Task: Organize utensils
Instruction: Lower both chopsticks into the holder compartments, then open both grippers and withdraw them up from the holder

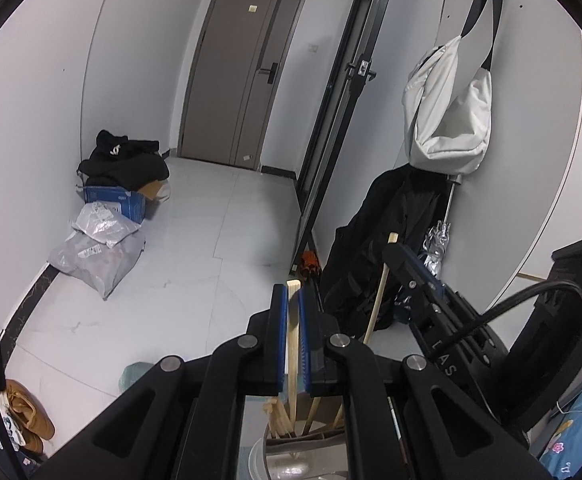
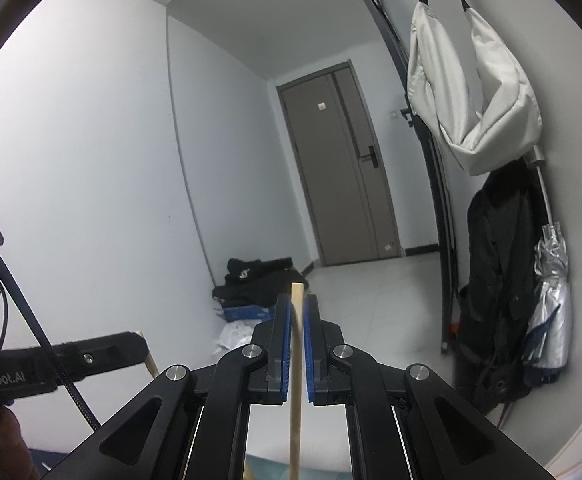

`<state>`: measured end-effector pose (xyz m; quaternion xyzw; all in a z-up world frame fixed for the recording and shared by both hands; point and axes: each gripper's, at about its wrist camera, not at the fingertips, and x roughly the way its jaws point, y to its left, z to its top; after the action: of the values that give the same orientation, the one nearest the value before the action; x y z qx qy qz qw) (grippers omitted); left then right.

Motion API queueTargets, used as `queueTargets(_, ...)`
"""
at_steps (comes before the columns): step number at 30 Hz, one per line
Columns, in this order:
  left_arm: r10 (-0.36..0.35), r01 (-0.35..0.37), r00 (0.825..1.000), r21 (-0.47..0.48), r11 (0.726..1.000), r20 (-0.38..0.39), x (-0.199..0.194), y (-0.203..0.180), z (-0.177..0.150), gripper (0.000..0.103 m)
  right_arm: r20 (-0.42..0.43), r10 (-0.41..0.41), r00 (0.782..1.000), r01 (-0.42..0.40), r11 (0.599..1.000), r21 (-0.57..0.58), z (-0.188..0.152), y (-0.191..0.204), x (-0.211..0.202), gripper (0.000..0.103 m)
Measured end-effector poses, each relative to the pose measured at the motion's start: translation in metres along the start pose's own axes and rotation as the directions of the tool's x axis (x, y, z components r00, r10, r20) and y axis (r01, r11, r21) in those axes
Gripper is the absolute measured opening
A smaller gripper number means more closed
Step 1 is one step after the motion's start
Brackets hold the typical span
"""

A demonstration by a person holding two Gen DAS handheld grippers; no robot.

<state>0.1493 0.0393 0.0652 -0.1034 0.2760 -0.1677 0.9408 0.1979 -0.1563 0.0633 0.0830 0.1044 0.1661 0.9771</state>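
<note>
My left gripper (image 1: 293, 300) is shut on a wooden chopstick (image 1: 292, 344) that stands upright between its blue pads. Below it a round utensil holder (image 1: 275, 446) holds several more wooden chopsticks. My right gripper (image 2: 297, 310) is shut on another wooden chopstick (image 2: 295, 368), also upright. In the left wrist view the right gripper (image 1: 405, 258) shows at the right with its chopstick (image 1: 379, 292). In the right wrist view the left gripper's finger (image 2: 91, 354) shows at the left with a chopstick end (image 2: 149, 358).
A hallway with a pale tiled floor (image 1: 195, 264) and a brown door (image 1: 239, 68). Black clothes on a blue box (image 1: 121, 170) and grey parcels (image 1: 99, 250) lie by the left wall. A white bag (image 1: 449, 116), black coat (image 1: 383, 240) and silver umbrella (image 2: 551, 292) hang at right.
</note>
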Motion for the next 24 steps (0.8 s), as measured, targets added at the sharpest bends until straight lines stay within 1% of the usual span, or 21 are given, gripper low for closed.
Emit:
queueTargets(6,0.001,-0.001,1.000,0.005,1.000,-0.010,0.000,0.000,-0.004,0.002,-0.007,0.011,1.000,-0.011,0.999,-0.038,-0.006,0.003,-0.009,0.005)
queueTargets(11,-0.001,0.001,1.000,0.012,1.000,-0.026,0.002,-0.001,-0.009,0.002,-0.035,0.029,0.999,-0.031,0.998,-0.061,-0.014,0.002,-0.017,0.006)
queueTargets(14,-0.003,0.004,0.999,0.034,0.999,-0.043,0.006,-0.004,-0.015,0.002,-0.058,0.035,0.998,-0.039,0.996,-0.076,-0.021,0.002,-0.022,0.006)
queueTargets(20,-0.023,0.031,0.995,0.082,0.996,-0.097,0.014,-0.010,-0.030,0.002,-0.140,0.049,0.989,-0.065,0.992,-0.110,-0.040,0.003,-0.030,0.007)
queueTargets(23,-0.032,0.042,0.991,0.072,0.997,-0.131,0.016,-0.008,-0.039,0.002,-0.196,0.053,0.979,-0.076,0.991,-0.114,-0.051,0.003,-0.031,0.008)
queueTargets(24,-0.030,0.039,0.992,0.065,0.997,-0.124,0.016,-0.006,-0.042,0.003,-0.223,0.058,0.973,-0.086,0.990,-0.115,-0.055,0.003,-0.032,0.009)
